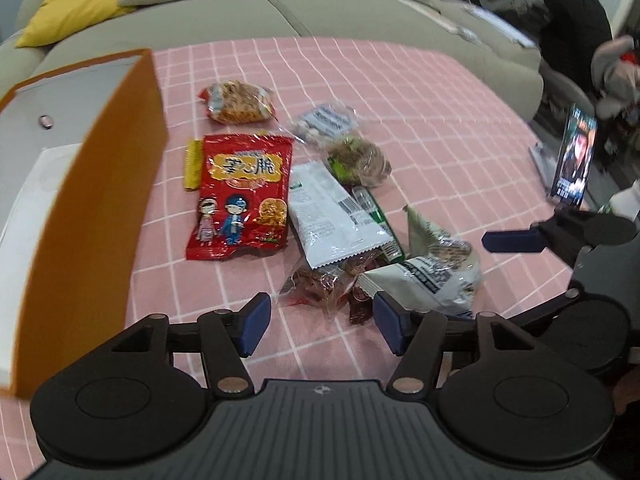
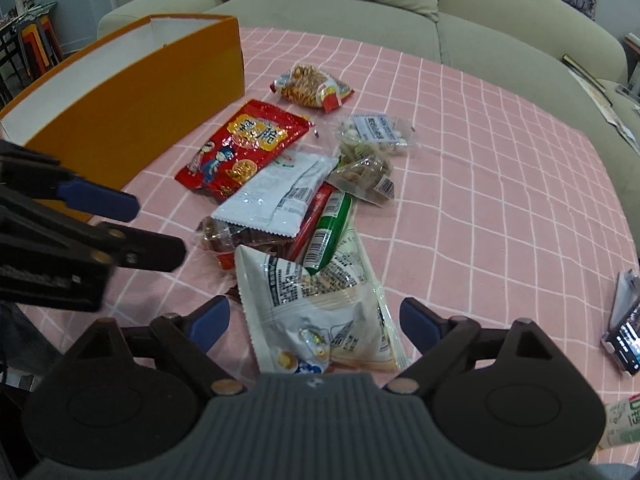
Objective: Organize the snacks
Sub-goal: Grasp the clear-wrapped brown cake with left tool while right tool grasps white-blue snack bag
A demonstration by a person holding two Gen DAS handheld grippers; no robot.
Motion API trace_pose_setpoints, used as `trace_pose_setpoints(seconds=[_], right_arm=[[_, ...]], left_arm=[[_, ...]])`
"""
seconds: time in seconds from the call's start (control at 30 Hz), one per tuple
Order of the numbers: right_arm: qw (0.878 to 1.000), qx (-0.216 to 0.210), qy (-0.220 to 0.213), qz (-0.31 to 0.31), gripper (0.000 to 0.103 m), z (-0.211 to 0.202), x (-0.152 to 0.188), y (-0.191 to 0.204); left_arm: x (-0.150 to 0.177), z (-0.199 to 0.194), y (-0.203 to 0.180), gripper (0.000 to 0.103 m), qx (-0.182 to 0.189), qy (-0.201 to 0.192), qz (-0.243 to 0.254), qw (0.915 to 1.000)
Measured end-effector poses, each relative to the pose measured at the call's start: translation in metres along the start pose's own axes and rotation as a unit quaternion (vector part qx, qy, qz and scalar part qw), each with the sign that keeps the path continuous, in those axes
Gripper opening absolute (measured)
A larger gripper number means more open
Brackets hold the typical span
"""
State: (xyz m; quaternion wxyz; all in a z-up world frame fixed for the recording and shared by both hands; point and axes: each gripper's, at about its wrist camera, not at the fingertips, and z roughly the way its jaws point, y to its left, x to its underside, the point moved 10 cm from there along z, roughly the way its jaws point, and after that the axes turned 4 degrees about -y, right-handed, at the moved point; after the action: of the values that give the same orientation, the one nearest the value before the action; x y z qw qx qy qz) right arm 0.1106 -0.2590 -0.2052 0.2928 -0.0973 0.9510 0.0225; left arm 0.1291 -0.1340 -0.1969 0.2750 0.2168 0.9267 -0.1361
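A heap of snack packets lies on the pink checked tablecloth [image 1: 420,120]. A red packet with cartoon figures [image 1: 240,196] [image 2: 248,148] lies beside the orange box [image 1: 92,208] [image 2: 132,92], which is open on top. A white packet [image 1: 332,216] [image 2: 280,196], a clear packet of dark red snacks [image 1: 320,284] and a grey-white bag [image 1: 436,272] [image 2: 320,304] lie nearest. My left gripper [image 1: 320,324] is open and empty, just short of the dark red snacks. My right gripper [image 2: 316,324] is open, its fingers either side of the grey-white bag's near end.
An orange noodle snack [image 1: 240,104] [image 2: 312,88], a packet of white nuts [image 1: 324,124] [image 2: 376,132] and a brown packet [image 1: 360,160] [image 2: 364,172] lie farther back. A phone [image 1: 576,164] [image 2: 624,328] stands at the table's right edge. A beige sofa [image 2: 360,8] with a yellow cushion is behind.
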Motion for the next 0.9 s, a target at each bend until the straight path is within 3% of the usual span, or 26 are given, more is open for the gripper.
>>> trace_pose_setpoints(seconds=[0.3, 0.37, 0.53, 0.67, 0.9], right_arm=[[1.000, -0.022, 0.018, -0.010, 0.084, 0.016, -0.005, -0.002], [0.999, -0.025, 0.024, -0.006, 0.077, 0.019, -0.005, -0.003], [0.999, -0.023, 0.026, -0.003, 0.073, 0.023, -0.005, -0.006], [0.999, -0.026, 0.027, -0.007, 0.067, 0.022, -0.004, -0.006], [0.999, -0.025, 0.024, -0.016, 0.058, 0.020, -0.005, -0.005]], left_arm=[[-0.008, 0.034, -0.001, 0.070, 0.008, 0.026, 0.035, 0.9990], [-0.008, 0.040, -0.001, 0.070, 0.010, 0.034, 0.040, 0.9986], [-0.009, 0.050, 0.001, 0.070, 0.017, 0.045, 0.035, 0.9982], [-0.007, 0.055, 0.000, 0.056, 0.025, 0.050, 0.026, 0.9981], [-0.004, 0.051, -0.003, 0.049, 0.014, 0.052, 0.024, 0.9982]])
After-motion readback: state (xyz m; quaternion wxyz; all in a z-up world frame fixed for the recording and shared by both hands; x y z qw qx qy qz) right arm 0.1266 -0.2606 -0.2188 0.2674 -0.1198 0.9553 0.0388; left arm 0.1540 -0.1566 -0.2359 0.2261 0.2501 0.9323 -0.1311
